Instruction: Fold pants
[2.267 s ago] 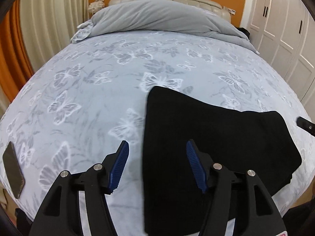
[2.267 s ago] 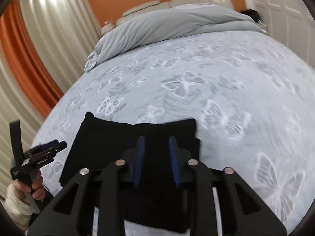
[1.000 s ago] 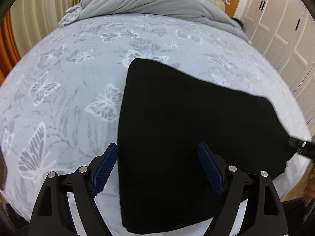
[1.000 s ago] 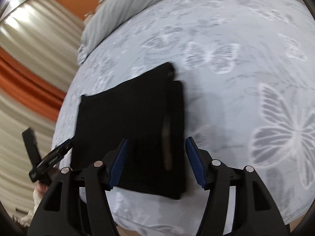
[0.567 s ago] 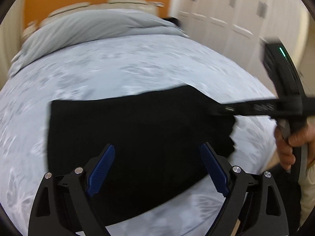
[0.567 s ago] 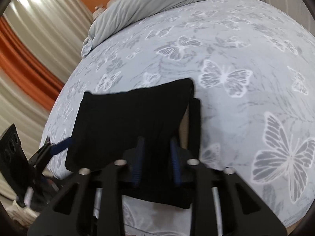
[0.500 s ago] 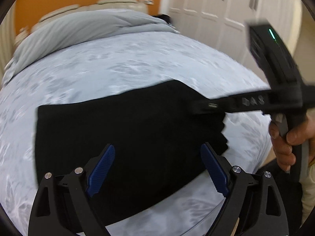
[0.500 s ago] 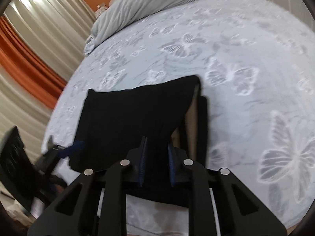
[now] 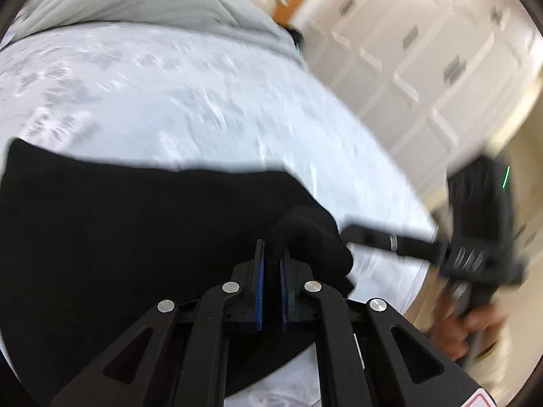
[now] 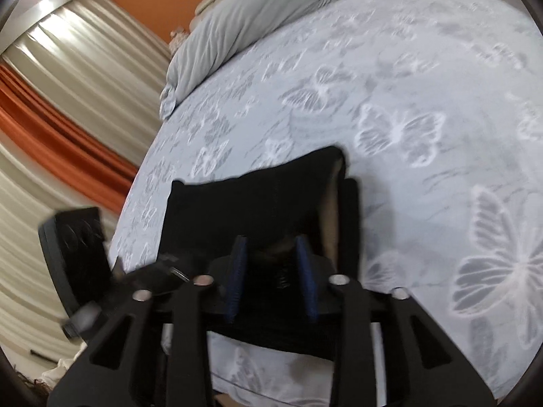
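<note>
The black pants [image 9: 135, 224] lie folded near the front edge of the bed. My left gripper [image 9: 271, 264] is shut on a bunched fold of the pants at their right end. In the right wrist view the pants [image 10: 244, 203] lie in front of my right gripper [image 10: 271, 257], whose blue pads stand a little apart with black cloth between them; its grip is unclear. The right gripper also shows in the left wrist view [image 9: 390, 240], and the left gripper shows at the left of the right wrist view [image 10: 149, 274]. Both views are blurred.
The bed sheet [image 10: 424, 108] is pale blue with white butterflies. A grey duvet [image 10: 264, 13] is piled at the head. White wardrobe doors [image 9: 424, 54] stand right of the bed. Beige and orange curtains [image 10: 68, 108] hang on the left.
My left gripper has closed on the right end of the pants and swung right. My right gripper's jaws have widened slightly around the cloth, and the top layer is lifted.
</note>
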